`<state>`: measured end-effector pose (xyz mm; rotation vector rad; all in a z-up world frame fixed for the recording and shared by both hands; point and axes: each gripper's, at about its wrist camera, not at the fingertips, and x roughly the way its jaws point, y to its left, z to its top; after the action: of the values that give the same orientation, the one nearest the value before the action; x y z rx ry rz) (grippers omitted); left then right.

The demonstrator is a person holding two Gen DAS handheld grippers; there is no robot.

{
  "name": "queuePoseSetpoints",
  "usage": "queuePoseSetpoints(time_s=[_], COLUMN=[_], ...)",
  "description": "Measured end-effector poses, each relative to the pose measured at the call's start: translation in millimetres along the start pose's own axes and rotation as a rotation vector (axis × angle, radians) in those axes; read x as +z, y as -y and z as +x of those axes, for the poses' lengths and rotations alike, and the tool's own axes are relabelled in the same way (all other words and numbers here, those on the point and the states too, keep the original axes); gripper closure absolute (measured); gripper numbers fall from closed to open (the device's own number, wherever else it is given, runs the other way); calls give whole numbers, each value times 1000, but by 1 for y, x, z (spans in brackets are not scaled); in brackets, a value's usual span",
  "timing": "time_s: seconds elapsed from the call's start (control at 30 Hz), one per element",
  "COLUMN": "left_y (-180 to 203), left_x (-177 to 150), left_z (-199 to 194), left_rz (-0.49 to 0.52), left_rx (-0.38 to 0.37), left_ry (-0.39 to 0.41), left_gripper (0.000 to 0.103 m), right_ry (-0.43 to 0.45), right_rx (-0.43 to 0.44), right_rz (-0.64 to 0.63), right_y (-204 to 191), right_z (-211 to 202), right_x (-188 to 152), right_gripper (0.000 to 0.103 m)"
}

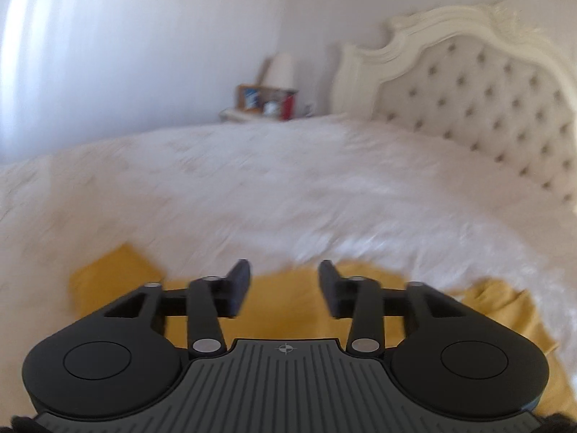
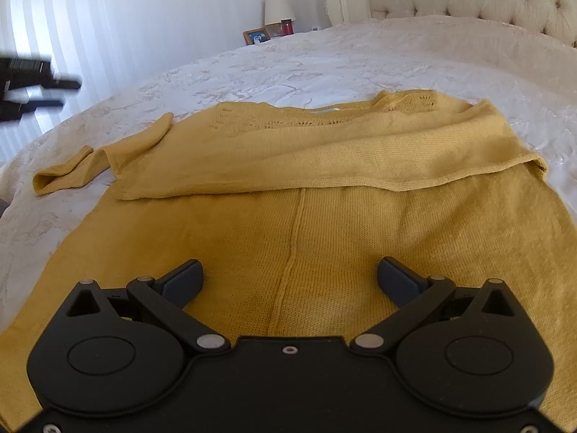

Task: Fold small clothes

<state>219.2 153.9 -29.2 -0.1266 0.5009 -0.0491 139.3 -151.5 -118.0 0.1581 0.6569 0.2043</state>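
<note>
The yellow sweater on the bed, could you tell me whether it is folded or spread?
Partly folded: the yellow sweater has one layer turned over its middle, edge showing.

Both wrist views look slantwise down across the bed (image 2: pixel 324 54) toward the tufted headboard (image 1: pixel 487 97). The right sits close over the yellow sweater (image 2: pixel 288 223); the left rides higher, catching only its near edge. Both share the bedside lamp (image 2: pixel 277 7).

Mustard-yellow knit sweater (image 2: pixel 324 223) lies flat on bed. Far part folded over toward near side, fold edge runs across middle. One sleeve sticks out at left, cuff bent. Vertical seam runs down centre of near part. Openwork pattern near neckline.
</note>
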Motion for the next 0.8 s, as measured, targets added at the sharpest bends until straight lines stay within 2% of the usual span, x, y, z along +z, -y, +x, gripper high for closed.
queuePoseSetpoints(time_s=[0.1, 0.2, 0.27, 0.3, 0.33, 0.43, 0.5, 0.6, 0.7, 0.8], left_y=[-21, -48, -62, -68, -76, -91, -97, -101, -107, -112], left_x=[-17, -20, -16, -16, -15, -20, -23, -23, -24, -31], left_z=[3, 7, 4, 5, 8, 16, 20, 25, 33, 56], left_rz=[1, 8, 26, 36, 46, 43, 29, 9, -11, 25], left_rx=[61, 110, 155, 177, 198, 237, 236, 263, 312, 357], left_ry=[-23, -25, -8, -6, -11, -67, -117, -113, -92, -149], left_gripper=[56, 55, 54, 51, 47, 47, 47, 47, 46, 46], right_ry=[-14, -46, -63, -63, -59, -11, 30, 59, 63, 57], right_rx=[-2, -16, -30, -29, -21, 26, 51, 104, 161, 179], right_rz=[-10, -36, -58, -66, -66, -69, -94, -90, -49, -52], right_y=[-1, -6, -12, -15, -18, -31, -45, -61, -69, -70], right_z=[0, 1, -2, -4, -7, -19, -23, -25, -29, -35], right_x=[2, 8, 15, 20, 25, 49, 67, 84, 87, 80], right_gripper=[0, 0, 8, 18, 23, 23, 23, 23, 23, 23])
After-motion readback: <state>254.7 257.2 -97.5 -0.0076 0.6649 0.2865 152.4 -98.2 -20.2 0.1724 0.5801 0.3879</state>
